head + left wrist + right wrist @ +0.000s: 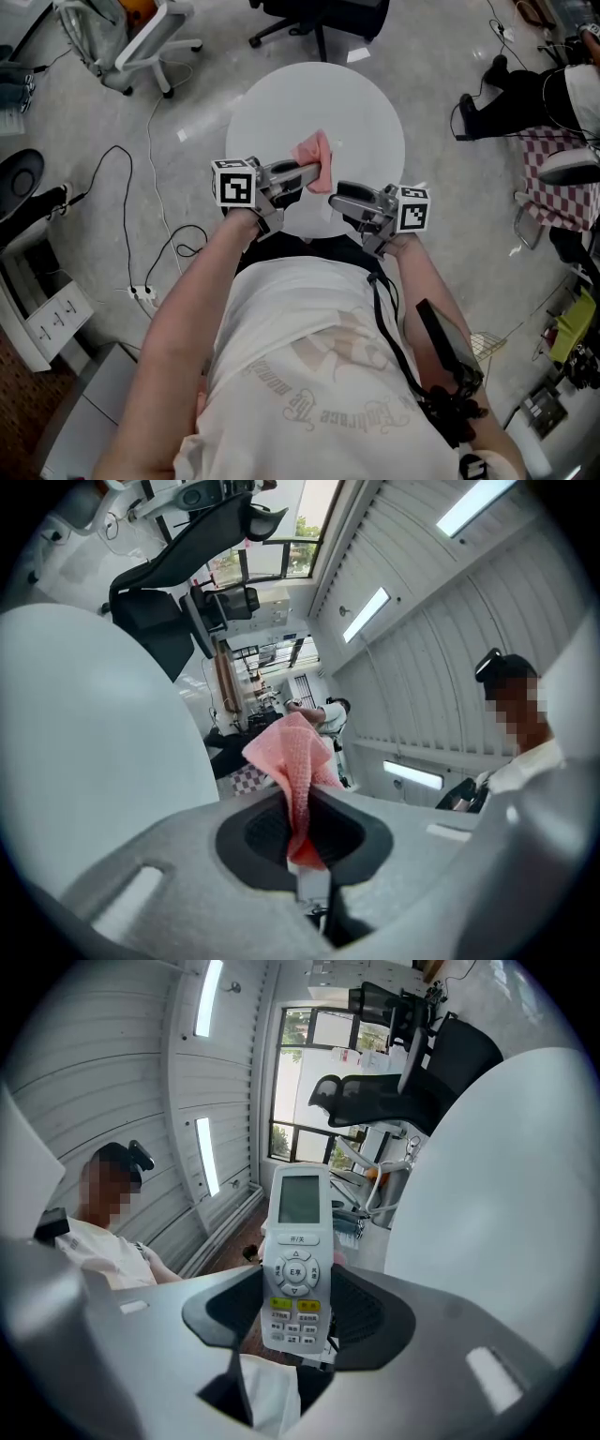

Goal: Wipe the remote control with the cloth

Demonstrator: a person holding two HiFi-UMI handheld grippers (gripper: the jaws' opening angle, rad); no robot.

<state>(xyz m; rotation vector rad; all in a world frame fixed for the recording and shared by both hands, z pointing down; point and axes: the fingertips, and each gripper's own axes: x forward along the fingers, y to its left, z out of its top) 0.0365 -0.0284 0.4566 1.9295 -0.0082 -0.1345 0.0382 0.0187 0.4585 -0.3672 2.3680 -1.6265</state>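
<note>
Head view, cloth (316, 155) above table (281, 103) centre

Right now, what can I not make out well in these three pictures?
Head view: the remote control, white against the white table at the right gripper, cannot be picked out.
Right gripper view: print on its lowest buttons is too small.
Left gripper view: the lower end of the cloth is hidden between the fingers.

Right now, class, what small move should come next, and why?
Probably sweep the cloth, pinched in the left hand-held gripper, across the remote control clamped in the right hand-held gripper: its button face has no cloth on it.
</note>
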